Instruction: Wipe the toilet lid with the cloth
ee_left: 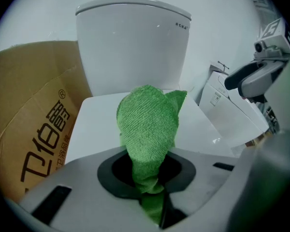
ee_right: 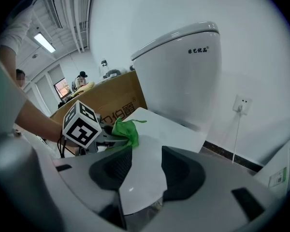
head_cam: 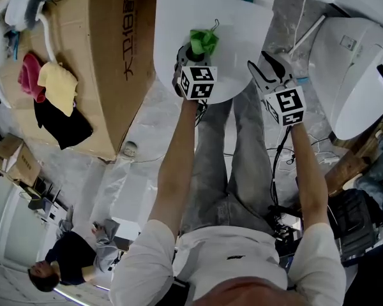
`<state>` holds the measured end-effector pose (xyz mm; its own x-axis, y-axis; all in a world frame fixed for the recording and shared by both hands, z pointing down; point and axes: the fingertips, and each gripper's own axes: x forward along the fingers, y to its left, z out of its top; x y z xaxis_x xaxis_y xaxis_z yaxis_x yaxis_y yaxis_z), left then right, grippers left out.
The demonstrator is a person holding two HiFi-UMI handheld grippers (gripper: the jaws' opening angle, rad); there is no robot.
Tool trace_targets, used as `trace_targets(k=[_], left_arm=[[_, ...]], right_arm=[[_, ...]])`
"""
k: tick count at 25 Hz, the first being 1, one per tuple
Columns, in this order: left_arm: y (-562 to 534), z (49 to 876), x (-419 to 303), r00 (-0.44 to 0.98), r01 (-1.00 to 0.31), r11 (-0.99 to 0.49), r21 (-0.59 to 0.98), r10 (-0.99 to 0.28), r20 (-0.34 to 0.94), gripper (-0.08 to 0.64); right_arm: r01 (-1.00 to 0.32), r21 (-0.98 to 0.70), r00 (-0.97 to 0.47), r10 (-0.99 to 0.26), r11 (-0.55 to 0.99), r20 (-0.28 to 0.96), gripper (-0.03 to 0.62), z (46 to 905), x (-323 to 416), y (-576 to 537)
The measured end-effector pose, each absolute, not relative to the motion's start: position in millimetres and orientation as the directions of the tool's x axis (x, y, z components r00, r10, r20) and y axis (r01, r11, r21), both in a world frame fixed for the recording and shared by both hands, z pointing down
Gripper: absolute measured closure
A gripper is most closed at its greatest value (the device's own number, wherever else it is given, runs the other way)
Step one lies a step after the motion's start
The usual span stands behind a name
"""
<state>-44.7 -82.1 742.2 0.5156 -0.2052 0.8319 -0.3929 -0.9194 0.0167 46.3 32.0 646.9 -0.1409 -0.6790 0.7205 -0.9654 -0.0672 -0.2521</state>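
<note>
The white toilet lid [head_cam: 233,24] lies closed at the top of the head view, in front of the tank [ee_left: 133,47]. My left gripper [head_cam: 198,48] is over the lid's near middle, shut on a green cloth [head_cam: 203,41]. In the left gripper view the cloth [ee_left: 147,129] bunches up out of the gripper [ee_left: 147,178] above the lid [ee_left: 94,124]. My right gripper [head_cam: 266,69] hovers at the lid's right edge, open. Seen from the right gripper [ee_right: 144,170], the lid's near edge [ee_right: 140,187] shows between its pads, with the cloth [ee_right: 124,132] beyond.
A large cardboard box [head_cam: 102,62] stands left of the toilet, with pink [head_cam: 30,75], yellow [head_cam: 59,85] and black [head_cam: 64,125] cloths on it. A second toilet [head_cam: 354,69] stands close on the right. Cables trail on the floor by my legs. A person [head_cam: 70,260] sits at lower left.
</note>
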Motion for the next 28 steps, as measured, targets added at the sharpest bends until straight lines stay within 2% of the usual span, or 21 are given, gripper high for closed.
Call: trace_targets(k=[22,28], left_arm=[[32,745,12,0.573,-0.187,-0.965,0.186,0.047,0.818,0.477],[60,746,13,0.578,-0.165,-0.959,0.231,0.095,0.810,0.477]], right_arm=[[-0.957,-0.245,-0.083,-0.662,-0.156,0.745,0.390,654,54,81],[-0.958,-0.238,-0.078,-0.652,-0.161,0.754,0.390,655,51,91]])
